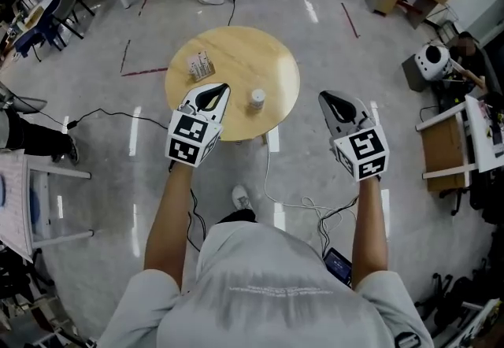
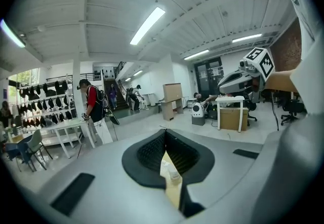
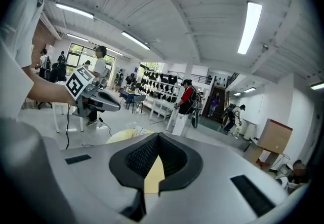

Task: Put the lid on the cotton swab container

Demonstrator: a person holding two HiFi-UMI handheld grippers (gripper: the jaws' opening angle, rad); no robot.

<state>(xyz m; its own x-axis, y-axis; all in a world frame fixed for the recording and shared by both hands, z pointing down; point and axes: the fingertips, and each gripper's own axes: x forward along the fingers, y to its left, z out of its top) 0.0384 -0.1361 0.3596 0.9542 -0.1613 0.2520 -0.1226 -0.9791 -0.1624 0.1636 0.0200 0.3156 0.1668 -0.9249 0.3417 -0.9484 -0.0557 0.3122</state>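
Note:
A round wooden table (image 1: pixel 236 51) stands ahead of me. On it are a small white round pot (image 1: pixel 257 98) near the front edge and a small clear box of pale sticks (image 1: pixel 200 65) towards the left. My left gripper (image 1: pixel 224 90) hovers over the table's front left part, just left of the white pot, jaws shut and empty. In the left gripper view (image 2: pixel 163 139) a sliver of table and a small white thing (image 2: pixel 174 177) show below the closed jaws. My right gripper (image 1: pixel 325 96) hangs off the table's right edge, shut and empty (image 3: pixel 158 143).
Cables (image 1: pixel 295 201) trail on the shiny floor under the table. A white chair (image 1: pixel 31 197) is at the left, desks and a small white robot (image 1: pixel 431 61) at the right. People stand by white tables (image 2: pixel 93 111) farther off.

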